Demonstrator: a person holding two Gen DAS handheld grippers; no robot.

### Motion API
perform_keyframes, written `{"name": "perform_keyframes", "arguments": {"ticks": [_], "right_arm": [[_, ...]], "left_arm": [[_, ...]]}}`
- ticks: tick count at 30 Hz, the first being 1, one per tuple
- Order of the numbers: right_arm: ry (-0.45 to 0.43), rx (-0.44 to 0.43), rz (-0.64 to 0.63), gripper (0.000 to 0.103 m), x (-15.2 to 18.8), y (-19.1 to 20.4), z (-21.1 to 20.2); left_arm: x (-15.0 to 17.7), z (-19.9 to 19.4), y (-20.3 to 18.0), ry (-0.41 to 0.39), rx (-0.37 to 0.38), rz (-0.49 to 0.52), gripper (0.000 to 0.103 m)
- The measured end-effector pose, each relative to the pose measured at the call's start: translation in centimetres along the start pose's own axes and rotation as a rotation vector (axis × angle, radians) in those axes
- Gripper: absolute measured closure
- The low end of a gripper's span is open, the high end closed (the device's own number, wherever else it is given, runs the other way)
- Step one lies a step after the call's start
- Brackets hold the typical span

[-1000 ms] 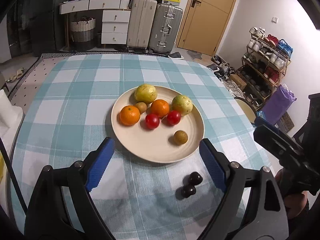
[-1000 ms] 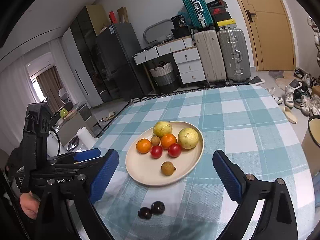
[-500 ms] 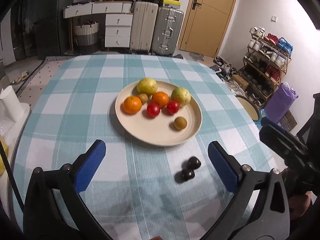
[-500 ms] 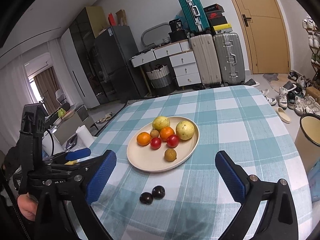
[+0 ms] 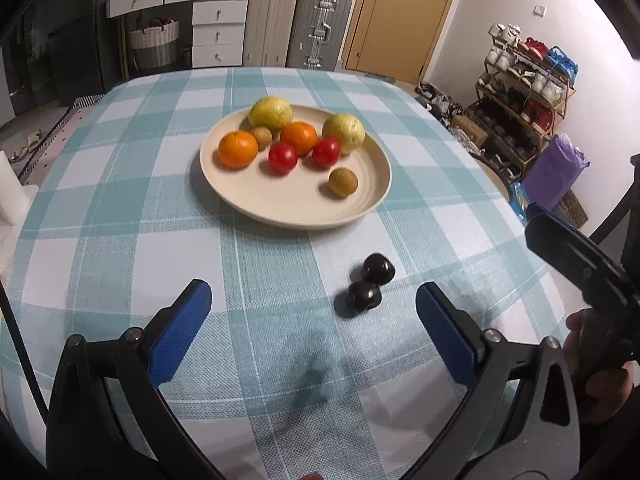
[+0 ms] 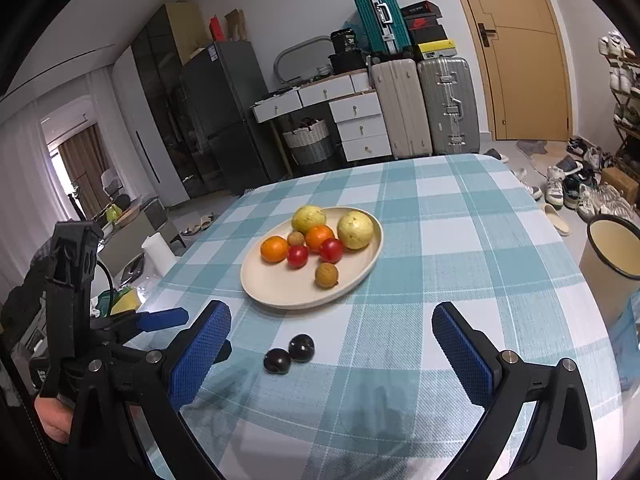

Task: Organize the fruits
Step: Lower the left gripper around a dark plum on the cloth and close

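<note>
1. Your left tongs [image 5: 308, 316] have just been opening and now stand spread wide, nothing between the pads.
2. Your right tongs [image 6: 332, 340] have just been opening too, gaping wide and empty.
3. Two dark plums [image 5: 370, 282] lie touching on the checked counter [image 5: 120, 240], just in front of both tongs.
4. The other fruits sit on the cream plate [image 5: 280, 208] beyond.

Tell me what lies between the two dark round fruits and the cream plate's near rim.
Nothing: only bare teal-checked tablecloth separates the two dark round fruits from the cream plate. The left wrist view shows it best; the right wrist view agrees.
</note>
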State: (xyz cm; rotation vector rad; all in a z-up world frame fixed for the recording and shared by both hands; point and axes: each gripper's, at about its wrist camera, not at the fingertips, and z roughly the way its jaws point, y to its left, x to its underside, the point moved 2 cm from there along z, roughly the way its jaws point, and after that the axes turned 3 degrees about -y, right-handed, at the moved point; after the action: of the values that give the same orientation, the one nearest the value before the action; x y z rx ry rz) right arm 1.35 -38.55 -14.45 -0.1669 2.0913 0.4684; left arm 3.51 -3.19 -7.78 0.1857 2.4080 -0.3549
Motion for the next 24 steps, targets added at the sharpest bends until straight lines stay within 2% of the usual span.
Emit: {"name": "perform_keyframes", "arguments": {"ticks": [10, 16, 18, 19, 21, 22, 24], "right_arm": [[0.057, 0.026, 0.029, 0.000, 1.6, -1.5, 1.0], [0.088, 0.028, 0.052, 0.000, 2.2, -2.2, 2.0], [0.094, 0.026, 0.053, 0.000, 2.3, -2.2, 2.2], [0.098, 0.024, 0.056, 0.000, 2.3, -2.3, 2.4], [0.105, 0.021, 0.060, 0.000, 2.4, -2.4, 2.6], [0.111, 0.019, 0.062, 0.000, 2.4, -2.4, 2.8], [0.119, 0.020, 0.065, 0.000, 2.5, -2.6, 3.0]], "left_arm": [[0.7, 3.5, -0.9, 0.071, 0.004, 0.034, 0.001], [0.7, 4.3, -1.6, 0.072, 0.060, 0.061, 0.004], [0.7, 4.5, -1.8, 0.080, 0.079, 0.067, 0.018], [0.7, 4.7, -2.0, 0.093, 0.095, 0.070, 0.030], [0.9, 5.3, -2.2, 0.126, 0.122, 0.075, 0.048], [1.0, 5.5, -2.3, 0.141, 0.134, 0.073, 0.055], [1.1, 5.6, -2.5, 0.143, 0.153, 0.071, 0.061]]}}
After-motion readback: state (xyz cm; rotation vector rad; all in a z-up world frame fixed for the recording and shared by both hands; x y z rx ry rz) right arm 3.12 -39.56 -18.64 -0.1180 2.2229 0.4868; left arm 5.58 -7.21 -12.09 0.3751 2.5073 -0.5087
